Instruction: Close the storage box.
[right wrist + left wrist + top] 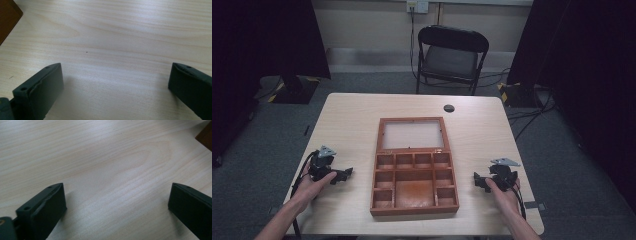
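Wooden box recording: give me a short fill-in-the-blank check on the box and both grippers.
1. The wooden box lies with its lid ____.
2. The left gripper has its jaws ____.
3. The right gripper holds ____ between its jaws.
4. The box sits ____ the two grippers on the table.

Missing words: open; open; nothing; between

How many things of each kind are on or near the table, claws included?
Claws: 2, left claw and right claw
Box: 1, lid open
Chair: 1
Table: 1
Total: 5
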Demonstrator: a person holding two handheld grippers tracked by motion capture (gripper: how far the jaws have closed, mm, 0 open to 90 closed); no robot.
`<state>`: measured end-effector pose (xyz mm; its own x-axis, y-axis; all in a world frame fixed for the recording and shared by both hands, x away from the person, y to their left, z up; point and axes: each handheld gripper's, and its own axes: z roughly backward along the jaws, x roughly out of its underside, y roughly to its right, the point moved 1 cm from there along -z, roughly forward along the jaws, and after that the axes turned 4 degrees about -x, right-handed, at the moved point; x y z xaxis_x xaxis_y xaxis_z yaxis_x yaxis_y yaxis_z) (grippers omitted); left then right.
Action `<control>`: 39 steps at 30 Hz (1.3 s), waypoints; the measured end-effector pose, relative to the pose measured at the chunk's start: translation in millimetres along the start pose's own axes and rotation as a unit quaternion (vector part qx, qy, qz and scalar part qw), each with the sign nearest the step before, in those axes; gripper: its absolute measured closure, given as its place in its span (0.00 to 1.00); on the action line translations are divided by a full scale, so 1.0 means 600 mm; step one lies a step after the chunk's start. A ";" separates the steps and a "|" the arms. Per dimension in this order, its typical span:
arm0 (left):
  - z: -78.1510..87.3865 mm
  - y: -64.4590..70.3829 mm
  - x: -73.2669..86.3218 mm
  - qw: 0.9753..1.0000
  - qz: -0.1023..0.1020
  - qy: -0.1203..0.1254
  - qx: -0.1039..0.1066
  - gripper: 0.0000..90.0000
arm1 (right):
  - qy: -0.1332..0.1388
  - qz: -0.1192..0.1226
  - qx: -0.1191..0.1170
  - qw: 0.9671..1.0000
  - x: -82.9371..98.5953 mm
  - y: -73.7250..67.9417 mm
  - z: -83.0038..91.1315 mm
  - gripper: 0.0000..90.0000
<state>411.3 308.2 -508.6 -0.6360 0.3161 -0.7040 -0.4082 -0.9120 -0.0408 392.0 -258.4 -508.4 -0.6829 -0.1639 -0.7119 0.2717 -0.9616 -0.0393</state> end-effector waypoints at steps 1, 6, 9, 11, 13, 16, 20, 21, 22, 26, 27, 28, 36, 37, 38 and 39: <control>0.005 -0.001 -0.005 1.000 -0.006 -0.007 -0.006 0.07 | 0.000 0.000 0.000 1.000 0.000 0.000 0.000 0.00; 0.007 0.004 -0.015 1.000 -0.005 -0.011 -0.006 0.17 | 0.002 -0.002 -0.003 1.000 0.001 0.001 0.001 0.00; 0.011 0.005 -0.019 1.000 0.001 -0.008 -0.002 0.19 | -0.002 -0.001 -0.003 1.000 0.000 0.002 0.002 0.01; 0.014 0.004 -0.021 1.000 0.016 0.000 0.002 0.19 | -0.007 -0.003 -0.001 1.000 -0.002 0.001 0.004 0.03; 0.020 0.003 -0.025 1.000 0.025 0.007 0.005 0.22 | -0.012 -0.003 -0.004 1.000 -0.003 -0.003 0.006 0.07; 0.027 0.002 -0.030 0.999 0.029 0.013 0.007 0.25 | -0.009 -0.006 -0.008 1.000 -0.005 -0.004 0.009 0.17; 0.033 0.005 -0.044 0.999 0.021 0.028 0.015 0.25 | -0.008 -0.010 -0.030 0.999 -0.014 -0.004 0.012 0.18; 0.033 0.009 -0.053 0.999 0.011 0.032 0.016 0.25 | -0.001 -0.006 -0.036 0.999 -0.018 -0.006 0.013 0.18; 0.033 0.009 -0.053 0.999 0.011 0.032 0.016 0.24 | -0.004 -0.002 -0.043 0.999 -0.022 -0.009 0.015 0.18; 0.035 0.023 -0.063 0.999 0.010 0.045 0.011 0.22 | 0.009 0.009 -0.060 0.998 -0.034 -0.024 0.018 0.17; 0.033 0.026 -0.066 0.999 0.013 0.038 0.019 0.23 | 0.017 0.012 -0.075 0.997 -0.045 -0.029 0.018 0.17; 0.033 0.026 -0.066 0.999 0.013 0.038 0.019 0.23 | 0.021 0.018 -0.077 0.997 -0.052 -0.031 0.018 0.17; 0.024 0.036 -0.101 0.998 0.019 0.043 0.047 0.22 | 0.040 0.034 -0.097 0.994 -0.097 -0.042 0.013 0.20; 0.023 0.037 -0.107 0.998 0.016 0.041 0.049 0.22 | 0.044 0.036 -0.100 0.993 -0.102 -0.044 0.012 0.20; 0.022 0.038 -0.112 0.998 0.015 0.050 0.043 0.22 | 0.047 0.036 -0.102 0.993 -0.108 -0.045 0.011 0.19; 0.020 0.039 -0.124 0.997 0.027 0.061 0.050 0.23 | 0.049 0.044 -0.104 0.992 -0.119 -0.048 0.009 0.19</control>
<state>441.2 266.8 -448.5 -0.5773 0.2283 -0.7839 -0.4430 -0.8941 0.0659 429.2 -220.4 -452.6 -0.5845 -0.2129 -0.7830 0.4677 -0.8769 -0.1108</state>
